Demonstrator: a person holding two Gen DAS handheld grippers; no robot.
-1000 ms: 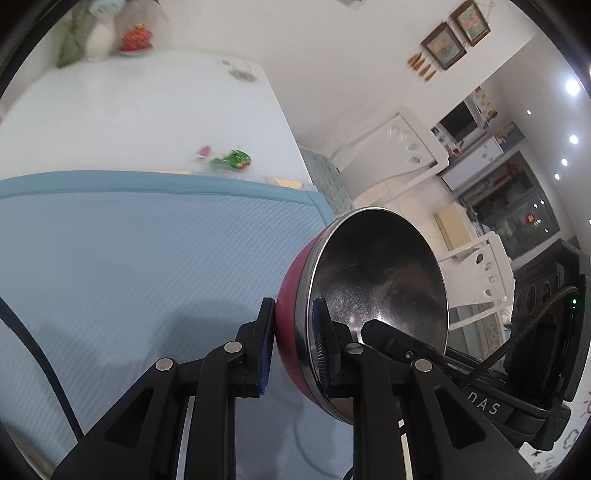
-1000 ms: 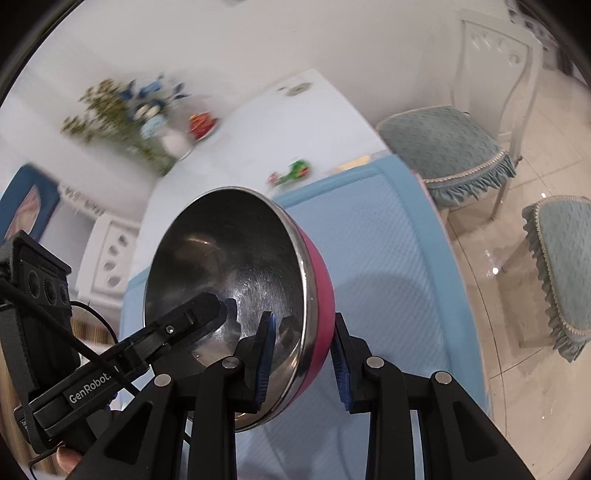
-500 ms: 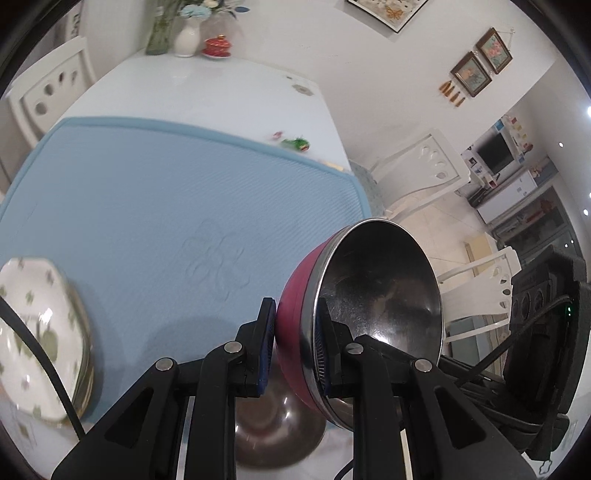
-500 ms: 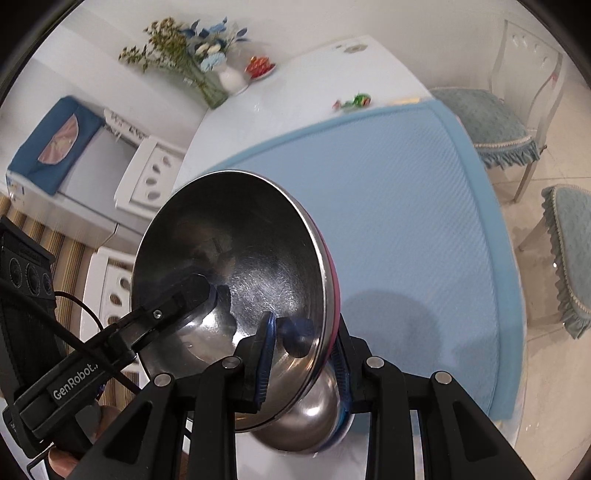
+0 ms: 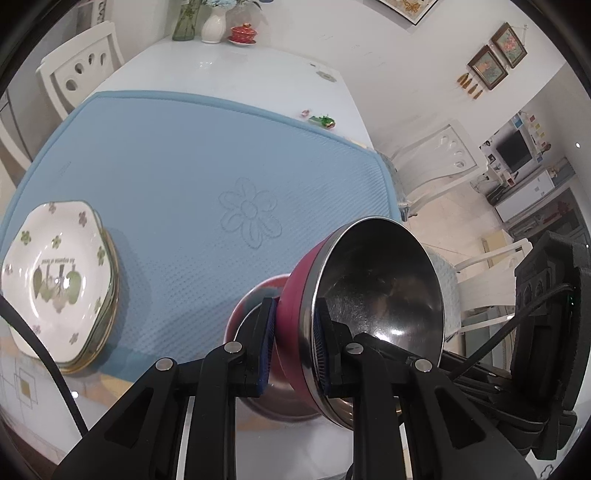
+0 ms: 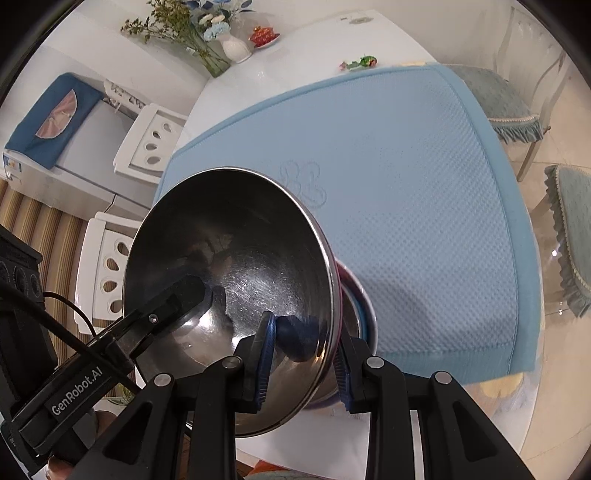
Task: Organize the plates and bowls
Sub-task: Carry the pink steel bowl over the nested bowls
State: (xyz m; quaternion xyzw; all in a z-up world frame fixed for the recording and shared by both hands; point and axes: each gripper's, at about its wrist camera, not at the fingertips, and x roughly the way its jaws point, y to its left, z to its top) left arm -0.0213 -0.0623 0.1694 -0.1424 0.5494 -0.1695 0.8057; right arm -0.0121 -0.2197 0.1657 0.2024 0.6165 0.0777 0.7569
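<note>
Nearest the cameras, both tools grip one pink-sided steel bowl by opposite parts of its rim. The left hand-held gripper is clamped on the rim with one pad on the pink outside and one on the steel inside; the right hand-held gripper is clamped likewise across from it. Taking the rim from two sides probably keeps this thin, slippery wall from twisting, which is why the bowl hangs tilted, nearly on edge, rather than level.

Just under the held bowl sits a second steel bowl, upright at the near edge of the blue mat. The held bowl is right above it, so nesting the two looks like the aim; whether they touch yet cannot be told.

Left of the held bowl, well apart, a stack of flower-patterned plates rests at the mat's near left corner, so plates appear to be gathered in one pile and bowls in another.

Beyond the held bowl the mat lies bare, then the white tabletop with a small candy wrapper, and farthest off a white vase.
</note>
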